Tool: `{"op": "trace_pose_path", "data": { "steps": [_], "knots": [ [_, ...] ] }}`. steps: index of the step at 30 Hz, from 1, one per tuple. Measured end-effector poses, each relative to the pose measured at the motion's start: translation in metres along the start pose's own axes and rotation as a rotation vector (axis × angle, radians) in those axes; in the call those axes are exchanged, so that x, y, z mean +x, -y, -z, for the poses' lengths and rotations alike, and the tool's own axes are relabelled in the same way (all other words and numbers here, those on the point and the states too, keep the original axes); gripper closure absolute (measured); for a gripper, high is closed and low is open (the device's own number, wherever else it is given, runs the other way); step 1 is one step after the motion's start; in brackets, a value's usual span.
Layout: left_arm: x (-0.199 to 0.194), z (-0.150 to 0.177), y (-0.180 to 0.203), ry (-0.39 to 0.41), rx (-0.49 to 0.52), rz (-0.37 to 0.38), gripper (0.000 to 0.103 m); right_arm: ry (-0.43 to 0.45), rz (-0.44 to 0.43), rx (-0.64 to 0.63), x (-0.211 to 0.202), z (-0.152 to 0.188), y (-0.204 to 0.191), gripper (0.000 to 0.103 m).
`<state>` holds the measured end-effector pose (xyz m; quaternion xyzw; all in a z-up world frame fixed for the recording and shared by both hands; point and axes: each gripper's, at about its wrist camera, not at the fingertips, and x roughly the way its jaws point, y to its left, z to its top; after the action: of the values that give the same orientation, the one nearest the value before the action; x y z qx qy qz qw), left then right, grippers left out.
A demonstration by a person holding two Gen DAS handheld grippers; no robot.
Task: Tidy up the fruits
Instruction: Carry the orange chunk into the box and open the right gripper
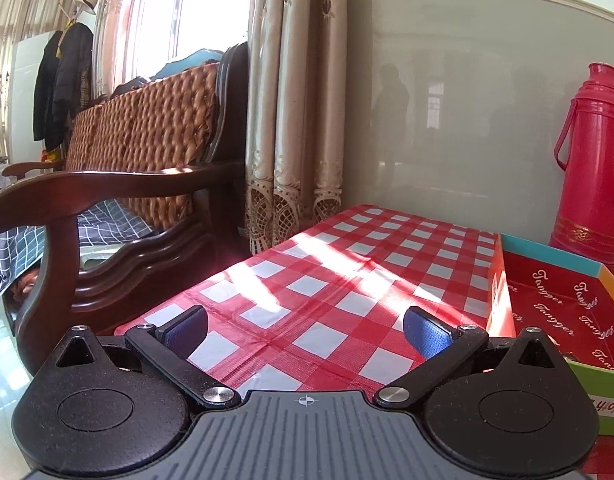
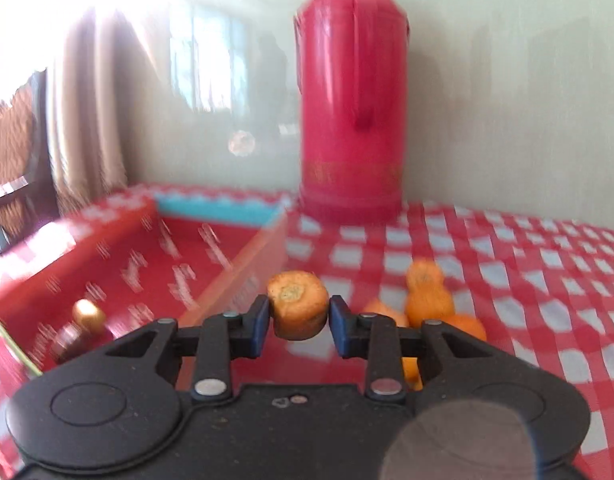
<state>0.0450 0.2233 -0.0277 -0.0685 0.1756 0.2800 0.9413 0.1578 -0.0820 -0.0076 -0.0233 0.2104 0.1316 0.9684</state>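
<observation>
My right gripper (image 2: 298, 322) is shut on an orange carrot piece (image 2: 298, 305), held end-on above the table, just right of the red cardboard box (image 2: 155, 264). Several more orange pieces (image 2: 427, 300) lie on the checked cloth behind the right finger. In the box near its left corner sit a small golden-brown fruit (image 2: 87, 314) and a dark round one (image 2: 69, 344). My left gripper (image 1: 305, 330) is open and empty, low over the checked cloth (image 1: 327, 280), with the same red box (image 1: 563, 308) at its right.
A tall red thermos (image 2: 353, 92) stands against the wall behind the box; it also shows in the left wrist view (image 1: 593, 156). A wooden sofa with woven cushions (image 1: 147, 128) and curtains (image 1: 295, 100) stand left of the table. The right view is motion-blurred.
</observation>
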Motion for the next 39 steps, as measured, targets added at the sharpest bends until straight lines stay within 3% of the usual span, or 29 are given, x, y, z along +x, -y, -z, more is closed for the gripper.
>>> {"op": "trace_pose_path", "data": {
  "steps": [4,8,10,11,12,15,20,27,39],
  "knots": [
    [-0.001,0.0,0.001,-0.001,0.009,0.003,0.0,0.104,-0.09,-0.025,-0.017,-0.002,-0.015,0.079],
    [-0.003,0.0,0.003,0.002,0.02,0.002,0.0,0.1,-0.134,-0.062,-0.016,0.0,-0.029,0.078],
    [-0.003,0.0,0.003,0.0,0.02,0.004,0.0,0.093,-0.154,-0.073,-0.013,0.001,-0.032,0.061],
    [-0.003,0.0,0.004,0.0,0.021,0.005,0.0,0.105,-0.143,-0.073,-0.015,0.003,-0.033,0.036],
    [-0.004,-0.001,0.005,0.0,0.025,0.007,0.0,0.128,-0.134,-0.06,-0.017,0.003,-0.032,0.022],
    [-0.005,0.0,0.01,0.0,0.035,0.013,0.0,0.179,-0.129,-0.011,-0.027,-0.002,-0.024,0.021],
    [-0.007,0.0,0.018,0.002,0.036,0.026,0.0,0.172,-0.069,0.043,-0.028,-0.001,-0.002,0.013],
    [-0.013,0.0,0.039,0.007,0.049,0.063,0.0,0.18,0.012,0.116,-0.038,0.002,0.034,0.011],
    [-0.029,0.002,0.086,0.015,0.067,0.152,0.0,0.185,0.117,0.114,-0.067,0.009,0.084,0.011]
  ]
}}
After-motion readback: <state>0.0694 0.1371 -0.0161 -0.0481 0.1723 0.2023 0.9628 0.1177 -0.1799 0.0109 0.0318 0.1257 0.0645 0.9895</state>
